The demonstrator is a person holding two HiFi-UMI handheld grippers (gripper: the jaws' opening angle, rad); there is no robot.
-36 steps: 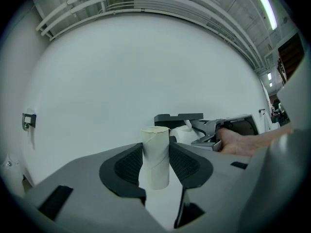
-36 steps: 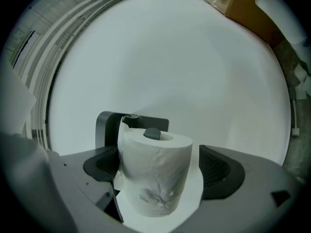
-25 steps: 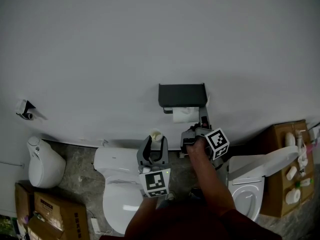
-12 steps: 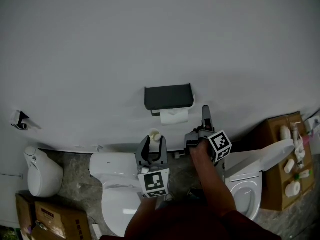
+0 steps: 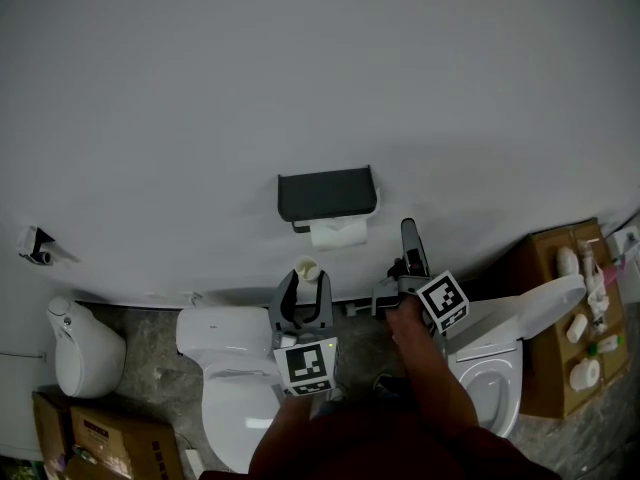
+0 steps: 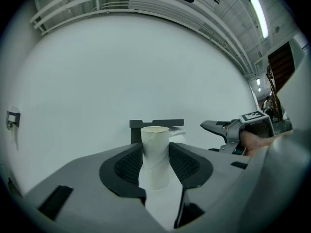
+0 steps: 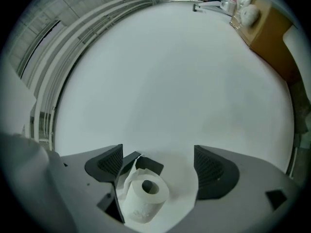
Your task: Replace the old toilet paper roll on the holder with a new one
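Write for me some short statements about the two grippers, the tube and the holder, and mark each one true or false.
1. The left gripper holds a bare cardboard tube upright. True.
2. The right gripper is shut on a roll. False: its jaws stand apart and grip nothing.
3. A roll hangs under the holder. True.
4. The holder stands on the floor. False: it is fixed to the wall.

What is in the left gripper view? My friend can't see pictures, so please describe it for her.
The left gripper pinches an empty cardboard tube, standing upright, between its two dark jaws. Behind it a dark holder hangs on a plain white wall, and the right gripper pokes in from the right.
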